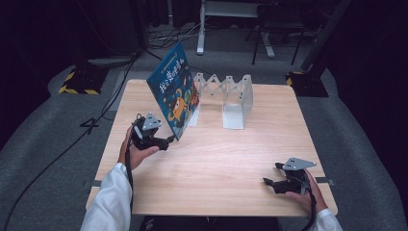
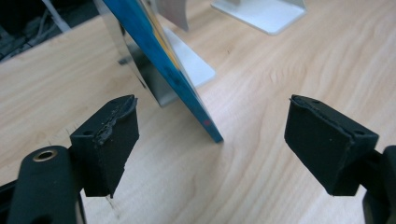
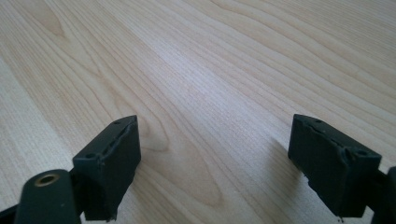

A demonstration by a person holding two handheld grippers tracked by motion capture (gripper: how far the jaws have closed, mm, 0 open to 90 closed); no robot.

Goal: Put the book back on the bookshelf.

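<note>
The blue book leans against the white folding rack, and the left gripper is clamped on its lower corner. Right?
Not quite. The left gripper is open: in the left gripper view its pads stand apart from the blue book, touching nothing. The book does lean against the white folding rack, its lower corner on the table.

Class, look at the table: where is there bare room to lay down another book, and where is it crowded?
Bare wood spans the table between the left gripper and the right gripper, and right of the white book rack. It is crowded at the back left, where the blue book leans against the rack.
</note>
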